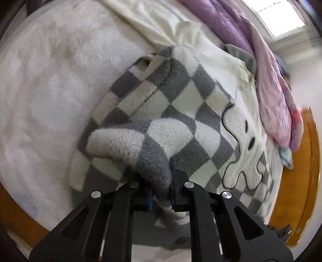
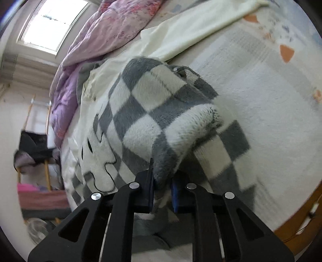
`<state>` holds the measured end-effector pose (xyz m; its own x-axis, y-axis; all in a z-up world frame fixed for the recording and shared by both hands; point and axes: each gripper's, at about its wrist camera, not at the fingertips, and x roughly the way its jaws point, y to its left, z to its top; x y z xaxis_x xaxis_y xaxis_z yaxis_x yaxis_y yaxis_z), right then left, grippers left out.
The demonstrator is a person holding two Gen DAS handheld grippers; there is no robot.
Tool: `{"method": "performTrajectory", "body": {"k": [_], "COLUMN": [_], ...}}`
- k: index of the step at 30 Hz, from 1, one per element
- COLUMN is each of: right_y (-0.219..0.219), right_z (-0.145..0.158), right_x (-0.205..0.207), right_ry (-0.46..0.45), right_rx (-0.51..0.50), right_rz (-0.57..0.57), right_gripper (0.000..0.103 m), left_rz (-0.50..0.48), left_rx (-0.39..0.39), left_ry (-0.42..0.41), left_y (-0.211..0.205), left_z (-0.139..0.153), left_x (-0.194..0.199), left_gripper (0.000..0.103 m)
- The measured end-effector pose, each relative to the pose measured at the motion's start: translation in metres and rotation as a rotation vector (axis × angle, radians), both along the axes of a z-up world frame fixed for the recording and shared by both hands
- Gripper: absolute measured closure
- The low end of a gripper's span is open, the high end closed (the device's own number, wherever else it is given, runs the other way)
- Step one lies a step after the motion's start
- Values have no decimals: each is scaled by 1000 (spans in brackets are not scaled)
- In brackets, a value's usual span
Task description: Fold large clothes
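One grey-and-white checkered fleece garment (image 1: 177, 112) (image 2: 161, 112) is counted on the bed (image 1: 50, 90) (image 2: 271, 121). One cream cloth (image 1: 161, 26) (image 2: 201, 26) is seen beyond it. One purple quilt (image 1: 261, 60) (image 2: 104, 34) is found at the far side. Two tongs are counted, left tongs (image 1: 161, 193) and right tongs (image 2: 162, 191). One window (image 1: 281, 14) (image 2: 52, 26) is seen.

The fingertips of the left gripper (image 1: 161, 193) and right gripper (image 2: 162, 193) are buried in folds of the checkered fleece garment (image 1: 181, 112). The garment's lower edge is hidden behind both gripper frames. The purple quilt (image 1: 267, 80) is blurred and cropped.
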<state>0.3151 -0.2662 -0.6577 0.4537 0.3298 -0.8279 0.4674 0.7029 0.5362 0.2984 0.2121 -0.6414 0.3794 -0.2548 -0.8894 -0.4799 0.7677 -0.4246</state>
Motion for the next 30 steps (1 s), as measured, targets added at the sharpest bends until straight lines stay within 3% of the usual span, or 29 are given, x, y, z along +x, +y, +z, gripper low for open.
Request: {"method": "performTrajectory", "body": {"k": [6,10,13,15,17,20,26,30], "right_y": [-1,-4,-2,-2,1,16,93,148], "right_z": [3,-33,-60,-57,-41,-13,24,1], "right_x": [-52,-65,-63,-63,-66,-75,-66,-45], "right_ry": [40,110,141,156,166,198,5,-61], "right_rx": [-46,-53,-63,-69,-120,-281,-424,-356], "right_rz": [34,34,47,47,51,80,235,374], "right_gripper": [91,90,81,75,64,64,73,77], "left_rz": [-62,-95,-99,-82,-54,-19,55,28], "left_rx": [12,28,29,-23,-20,-27,-63,-48], "left_ry": [22,84,122,124,78,10,61,77], "left_y": [9,8,5,10,19,35,48,46], "left_z": [10,-22,-46,-51,-40,-27,-50,-66], "left_x": [-45,-61,-58,-53,-58,-75,-97,-104], "left_gripper": [91,91,84,71,36,33,33,33]}}
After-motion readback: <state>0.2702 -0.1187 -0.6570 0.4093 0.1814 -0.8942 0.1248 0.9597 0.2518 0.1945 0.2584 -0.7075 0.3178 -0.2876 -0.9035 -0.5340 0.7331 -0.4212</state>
